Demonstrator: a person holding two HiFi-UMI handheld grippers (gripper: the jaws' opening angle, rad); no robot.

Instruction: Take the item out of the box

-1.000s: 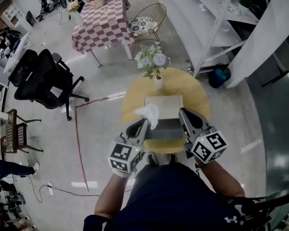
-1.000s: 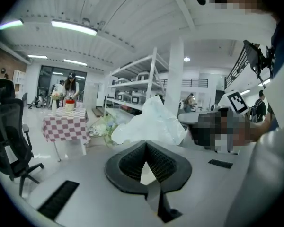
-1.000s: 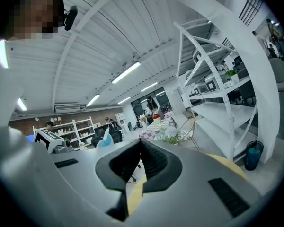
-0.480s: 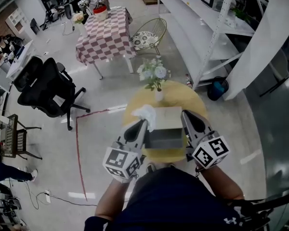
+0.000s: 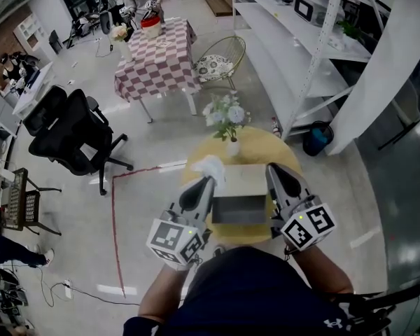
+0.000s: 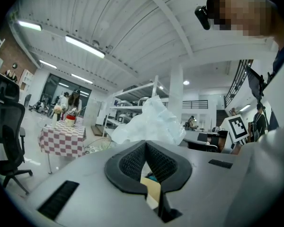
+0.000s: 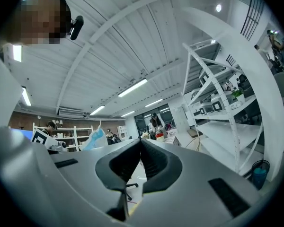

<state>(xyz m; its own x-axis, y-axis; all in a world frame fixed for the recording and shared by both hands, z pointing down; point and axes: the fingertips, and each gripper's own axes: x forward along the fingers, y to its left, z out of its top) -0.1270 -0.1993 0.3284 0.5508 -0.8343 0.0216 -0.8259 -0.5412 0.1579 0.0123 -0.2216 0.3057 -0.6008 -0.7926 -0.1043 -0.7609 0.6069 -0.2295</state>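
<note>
An open box (image 5: pixel 246 182) with a beige flap and dark grey inside rests on a round yellow table (image 5: pixel 262 143) in the head view. My left gripper (image 5: pixel 208 181) hovers at the box's left side, shut on a crumpled white item (image 5: pixel 211 165) that sticks up past its tips. In the left gripper view the same white item (image 6: pixel 151 124) bulges above the left gripper (image 6: pixel 144 143). My right gripper (image 5: pixel 271 168) hangs over the box's right side, and in its own view the right gripper (image 7: pixel 141 141) is shut with nothing between its jaws.
A white vase of flowers (image 5: pixel 227 116) stands at the table's far edge. Beyond are a checkered table (image 5: pixel 154 61), a wire chair (image 5: pixel 217 61), a black office chair (image 5: pixel 66 135) and white shelving (image 5: pixel 315 40). A red line (image 5: pixel 113 215) marks the floor.
Both grippers stay at the box's sides, the left one still holding the white item. The head view has tilted, so the table and grippers sit slightly farther right in the picture.
</note>
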